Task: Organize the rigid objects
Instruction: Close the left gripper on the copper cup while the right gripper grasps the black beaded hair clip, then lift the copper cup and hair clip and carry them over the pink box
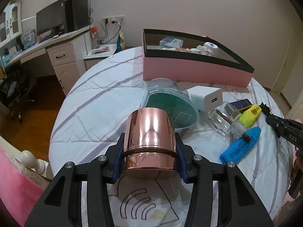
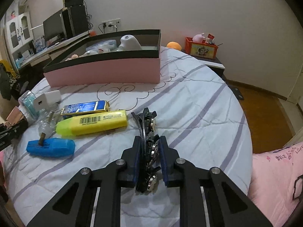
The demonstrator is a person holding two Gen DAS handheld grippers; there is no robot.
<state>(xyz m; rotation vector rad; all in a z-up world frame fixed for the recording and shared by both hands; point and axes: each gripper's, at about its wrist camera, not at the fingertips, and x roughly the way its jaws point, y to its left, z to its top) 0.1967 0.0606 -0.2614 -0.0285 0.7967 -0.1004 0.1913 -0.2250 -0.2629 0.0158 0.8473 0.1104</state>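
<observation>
Left wrist view: left tool (image 1: 149, 157) clamps shiny rose-gold metal cylinder (image 1: 149, 141) | right tool (image 2: 150, 162) clamps black jewelled hair clip (image 2: 149, 141), pink box (image 2: 106, 71) at 11 o'clock

rose-gold cup (image 1: 149, 141), pink box (image 1: 195, 70), yellow highlighter (image 2: 94, 123)
</observation>
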